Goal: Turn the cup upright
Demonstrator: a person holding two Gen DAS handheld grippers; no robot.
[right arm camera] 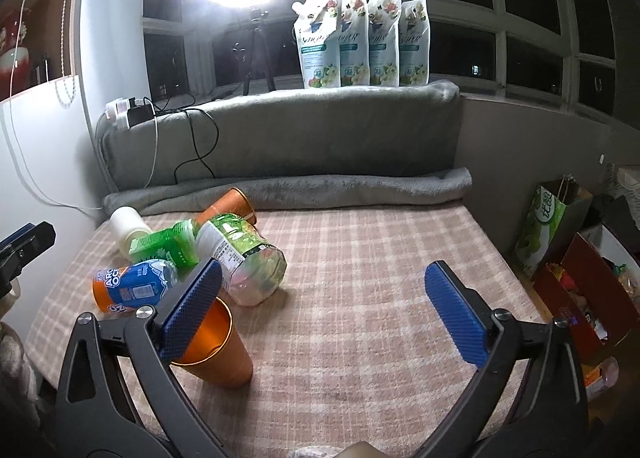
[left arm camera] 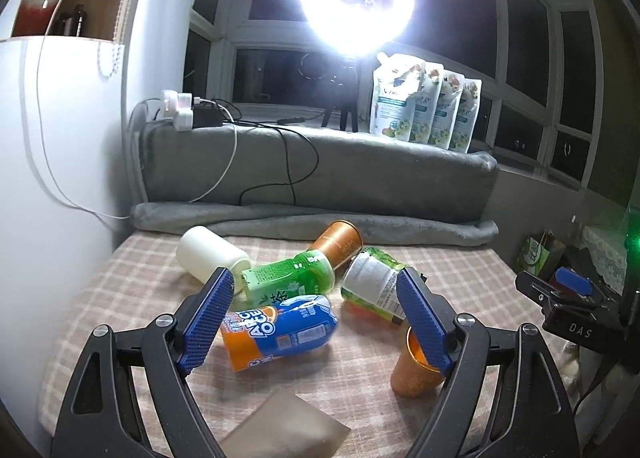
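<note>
An orange metal cup (left arm camera: pixel 414 372) stands upright, mouth up, on the checked cloth (right arm camera: pixel 360 298); it also shows in the right wrist view (right arm camera: pixel 220 350). A second orange cup (left arm camera: pixel 340 242) lies on its side at the back of the pile, and it shows in the right wrist view too (right arm camera: pixel 232 204). My left gripper (left arm camera: pixel 316 322) is open, its right finger in front of the upright cup's rim. My right gripper (right arm camera: pixel 324 314) is open and empty, its left finger (right arm camera: pixel 188 310) in front of the upright cup.
Lying bottles are piled on the cloth: a blue-orange one (left arm camera: pixel 276 332), a green one (left arm camera: pixel 292 278), a white-labelled one (left arm camera: pixel 376 286) and a white cup (left arm camera: pixel 210 254). A grey blanket roll (right arm camera: pixel 288 190) lines the back. Bags and boxes (right arm camera: pixel 560 242) stand right.
</note>
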